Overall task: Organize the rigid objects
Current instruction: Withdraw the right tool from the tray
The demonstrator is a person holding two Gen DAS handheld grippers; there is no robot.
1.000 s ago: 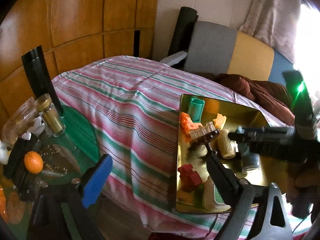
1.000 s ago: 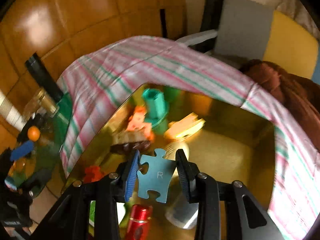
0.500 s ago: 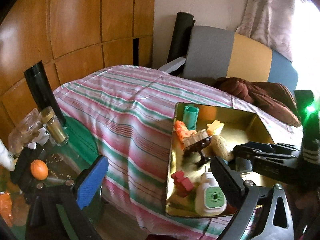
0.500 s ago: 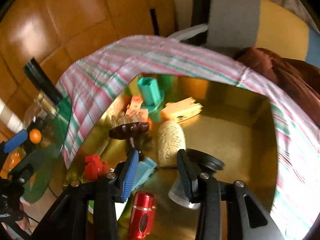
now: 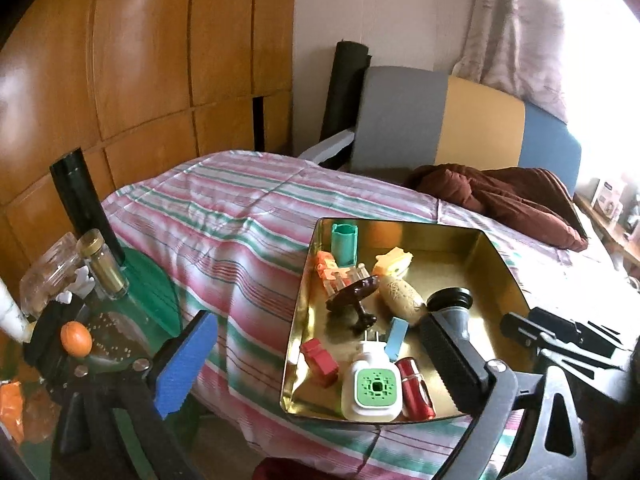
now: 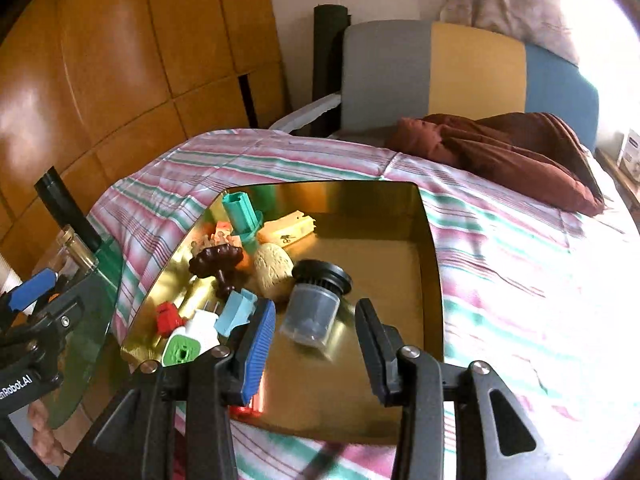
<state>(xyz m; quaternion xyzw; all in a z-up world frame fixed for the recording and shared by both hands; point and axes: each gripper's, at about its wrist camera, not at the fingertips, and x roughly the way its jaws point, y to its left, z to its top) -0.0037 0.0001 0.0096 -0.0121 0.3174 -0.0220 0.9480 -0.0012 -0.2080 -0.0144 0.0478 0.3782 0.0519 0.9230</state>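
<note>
A gold metal tray [image 5: 504,276] [image 6: 430,240] lies on the striped bed. It holds a blue puzzle piece [image 5: 397,338] [image 6: 235,311], a white and green plug-in [image 5: 370,388] [image 6: 186,342], a red cylinder [image 5: 414,386], a red block [image 5: 318,360] [image 6: 168,316], a dark brown knob [image 5: 352,294] [image 6: 216,260], a beige oval [image 5: 400,294] [image 6: 272,268], a grey capped jar [image 6: 314,304], a teal cup [image 5: 344,240] [image 6: 240,214] and a yellow piece [image 5: 394,260] [image 6: 288,232]. My right gripper [image 6: 314,344] is open and empty above the tray's near side. My left gripper [image 5: 316,360] is open and empty at the tray's left edge.
A green glass side table [image 5: 148,284] at the left carries a gold-capped bottle [image 5: 102,266], an orange ball [image 5: 76,338] and a black tube [image 5: 80,204]. A brown blanket [image 6: 500,152] lies at the bed's far right before a grey, yellow and blue headboard [image 6: 440,72].
My right gripper let go of the blue puzzle piece, which now lies in the tray, and opened and drew back. Both grippers have pulled away from the tray.
</note>
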